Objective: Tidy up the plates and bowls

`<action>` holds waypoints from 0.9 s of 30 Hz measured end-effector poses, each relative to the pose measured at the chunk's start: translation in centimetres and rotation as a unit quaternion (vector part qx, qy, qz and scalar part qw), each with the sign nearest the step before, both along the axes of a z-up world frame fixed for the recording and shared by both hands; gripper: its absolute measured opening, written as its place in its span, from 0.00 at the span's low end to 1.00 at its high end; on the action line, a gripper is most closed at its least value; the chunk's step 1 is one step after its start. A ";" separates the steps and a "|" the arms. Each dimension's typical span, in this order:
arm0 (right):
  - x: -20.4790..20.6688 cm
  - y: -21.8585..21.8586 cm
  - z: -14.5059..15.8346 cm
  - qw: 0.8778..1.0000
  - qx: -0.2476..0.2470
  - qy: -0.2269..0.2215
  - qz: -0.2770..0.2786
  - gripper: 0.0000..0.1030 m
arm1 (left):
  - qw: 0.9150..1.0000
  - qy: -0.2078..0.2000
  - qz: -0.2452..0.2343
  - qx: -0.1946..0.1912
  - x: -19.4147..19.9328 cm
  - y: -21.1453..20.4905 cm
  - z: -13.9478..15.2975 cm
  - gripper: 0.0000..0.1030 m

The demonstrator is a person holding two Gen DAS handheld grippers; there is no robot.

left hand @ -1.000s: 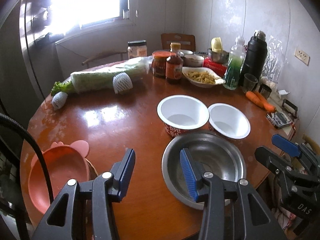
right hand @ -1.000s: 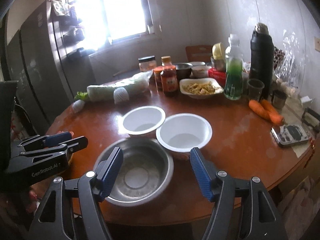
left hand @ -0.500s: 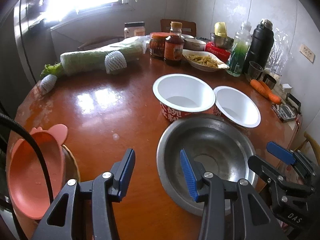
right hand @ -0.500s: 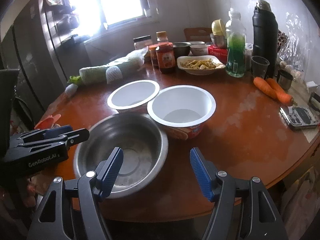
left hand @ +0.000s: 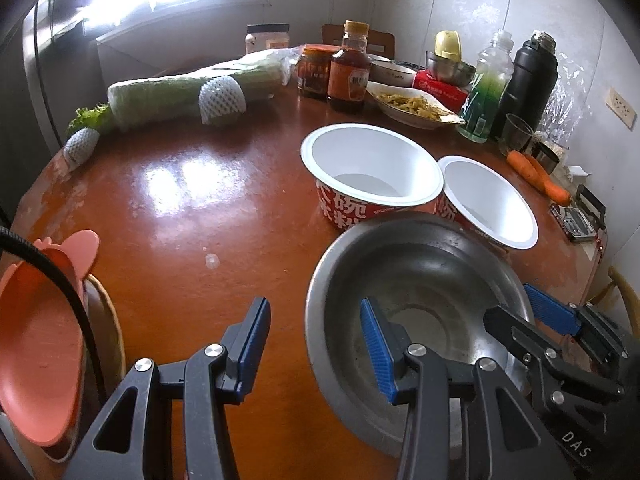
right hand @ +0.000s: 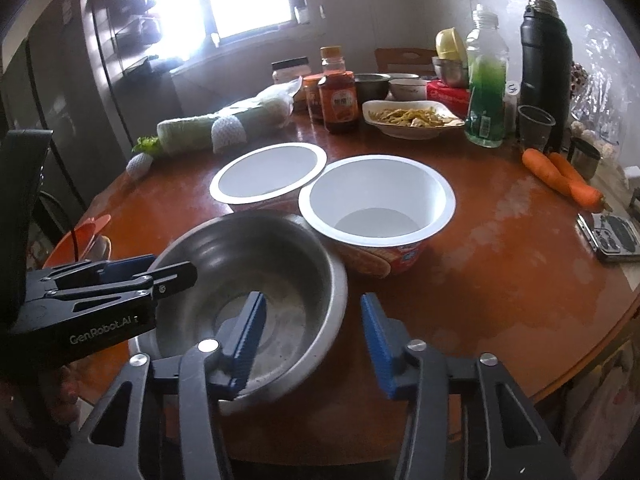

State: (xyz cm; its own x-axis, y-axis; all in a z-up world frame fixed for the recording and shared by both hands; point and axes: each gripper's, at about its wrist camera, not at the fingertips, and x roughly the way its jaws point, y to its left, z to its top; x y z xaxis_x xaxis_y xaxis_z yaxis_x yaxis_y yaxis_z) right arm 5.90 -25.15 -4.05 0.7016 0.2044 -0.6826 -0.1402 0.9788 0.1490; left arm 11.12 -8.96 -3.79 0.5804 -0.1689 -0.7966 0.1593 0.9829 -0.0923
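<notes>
A steel bowl (left hand: 420, 276) (right hand: 256, 256) sits near the front edge of the round wooden table (left hand: 192, 208). Two white paper bowls with red sides stand touching behind it (left hand: 376, 168) (left hand: 488, 200); they also show in the right wrist view (right hand: 268, 176) (right hand: 376, 200). My left gripper (left hand: 316, 340) is open, straddling the steel bowl's left rim. My right gripper (right hand: 312, 336) is open, straddling its right rim. A pink plate (left hand: 36, 344) lies at the table's left edge on a brown dish.
The far side holds a wrapped cabbage (left hand: 192, 92), sauce bottle (left hand: 350, 76), jars, a plate of food (left hand: 412, 106), a green bottle (left hand: 486, 92), a black flask (left hand: 528, 80), a cup and two carrots (right hand: 560, 172). A small device (right hand: 612, 236) lies at the right edge.
Both grippers have moved forward and down toward the steel bowl, which now fills more of each view. Each gripper's fingers now straddle the bowl's rim. Both stayed open.
</notes>
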 end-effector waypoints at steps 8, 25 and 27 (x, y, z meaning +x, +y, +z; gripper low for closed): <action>0.4 0.3 -0.4 1.000 -0.003 0.003 0.005 0.38 | 1.000 0.009 -0.021 -0.008 0.2 -0.7 -0.6 0.38; 0.2 2.0 0.0 1.000 -0.015 0.003 0.016 0.38 | 1.000 0.007 -0.015 -0.006 -0.6 0.9 -0.2 0.34; 0.2 2.6 0.1 1.000 -0.018 0.002 0.023 0.38 | 1.000 0.007 -0.011 -0.005 -0.9 1.5 -0.1 0.34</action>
State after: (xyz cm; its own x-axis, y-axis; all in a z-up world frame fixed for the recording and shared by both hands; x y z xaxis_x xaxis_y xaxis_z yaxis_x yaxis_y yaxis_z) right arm 6.06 -22.54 -3.94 0.6885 0.2120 -0.6935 -0.1849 0.9760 0.1148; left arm 10.22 -7.47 -3.92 0.5653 -0.1896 -0.8028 0.1785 0.9783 -0.1054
